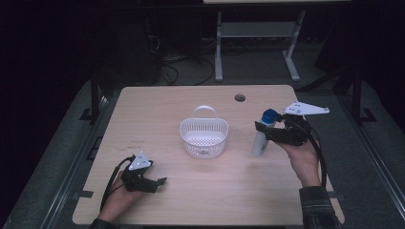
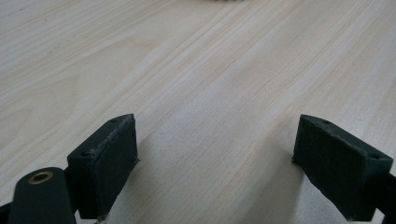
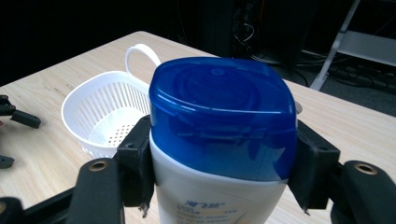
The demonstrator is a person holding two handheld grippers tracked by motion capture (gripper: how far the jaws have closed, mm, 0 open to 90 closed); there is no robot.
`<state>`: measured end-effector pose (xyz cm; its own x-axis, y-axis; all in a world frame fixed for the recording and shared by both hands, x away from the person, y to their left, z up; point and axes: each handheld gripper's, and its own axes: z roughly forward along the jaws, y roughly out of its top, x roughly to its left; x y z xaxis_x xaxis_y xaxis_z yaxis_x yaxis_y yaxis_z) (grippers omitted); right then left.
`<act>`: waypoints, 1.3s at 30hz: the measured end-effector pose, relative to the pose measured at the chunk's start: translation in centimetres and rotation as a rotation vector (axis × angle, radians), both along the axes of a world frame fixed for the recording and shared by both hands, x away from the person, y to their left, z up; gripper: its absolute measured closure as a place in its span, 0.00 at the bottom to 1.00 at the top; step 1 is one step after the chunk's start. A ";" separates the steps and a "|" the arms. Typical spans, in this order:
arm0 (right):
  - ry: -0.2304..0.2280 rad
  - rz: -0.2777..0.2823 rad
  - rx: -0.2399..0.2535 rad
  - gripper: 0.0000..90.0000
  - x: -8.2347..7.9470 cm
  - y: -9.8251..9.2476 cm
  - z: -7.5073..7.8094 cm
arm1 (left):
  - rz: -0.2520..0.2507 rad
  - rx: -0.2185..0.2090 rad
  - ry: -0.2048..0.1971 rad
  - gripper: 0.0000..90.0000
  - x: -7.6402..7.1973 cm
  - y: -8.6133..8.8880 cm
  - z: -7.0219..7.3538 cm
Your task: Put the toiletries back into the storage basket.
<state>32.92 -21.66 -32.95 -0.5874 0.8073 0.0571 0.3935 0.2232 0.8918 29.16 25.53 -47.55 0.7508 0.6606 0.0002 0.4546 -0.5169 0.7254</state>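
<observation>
A white bottle with a blue cap (image 1: 262,133) hangs upright above the table's right side, and my right gripper (image 1: 264,130) is shut on its neck just under the cap. In the right gripper view the blue cap (image 3: 223,114) sits between the two black pads (image 3: 135,158). A white perforated basket with a handle (image 1: 204,136) stands empty at the table's middle, left of the bottle; the same basket (image 3: 105,116) lies beyond the cap. My left gripper (image 1: 160,183) rests open near the front left edge, its pads (image 2: 105,161) wide apart over bare wood.
The light wooden table (image 1: 157,105) has a round cable hole (image 1: 239,98) at the back right. Beyond the far edge stand a metal desk frame (image 1: 258,43) and cables on a dark floor.
</observation>
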 end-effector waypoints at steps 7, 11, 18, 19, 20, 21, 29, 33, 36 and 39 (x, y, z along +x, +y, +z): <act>-0.016 0.010 0.000 0.39 0.4 0.7 0.9 | -0.001 0.002 -0.001 0.14 0.0 0.0 0.0; -0.026 0.017 0.001 0.39 0.7 1.3 1.4 | -0.001 0.002 -0.002 0.14 0.0 0.0 0.0; -0.038 0.028 0.005 0.39 1.2 2.2 2.2 | -0.001 0.002 -0.002 0.14 0.0 0.0 0.0; -0.039 0.030 0.006 0.39 1.2 2.4 2.3 | 0.000 0.002 -0.002 0.14 0.0 0.0 0.0; -0.042 0.033 0.009 0.39 1.3 2.5 2.4 | -0.001 0.002 -0.002 0.14 0.0 0.0 0.0; -0.044 0.036 0.011 0.39 1.4 2.7 2.5 | -0.001 0.002 -0.002 0.14 0.0 0.0 0.0; -0.058 0.052 0.018 0.39 1.8 3.8 3.4 | -0.001 0.002 -0.002 0.14 0.0 0.0 0.0; -0.061 0.058 0.027 0.39 2.0 4.3 3.7 | -0.003 0.004 -0.001 0.14 0.0 0.0 0.0; -0.063 0.065 0.024 0.39 2.1 4.7 3.9 | -0.003 0.003 -0.001 0.14 0.0 -0.1 0.0; -0.066 0.072 0.027 0.39 2.2 5.1 4.1 | -0.004 0.003 -0.001 0.14 0.0 -0.1 0.0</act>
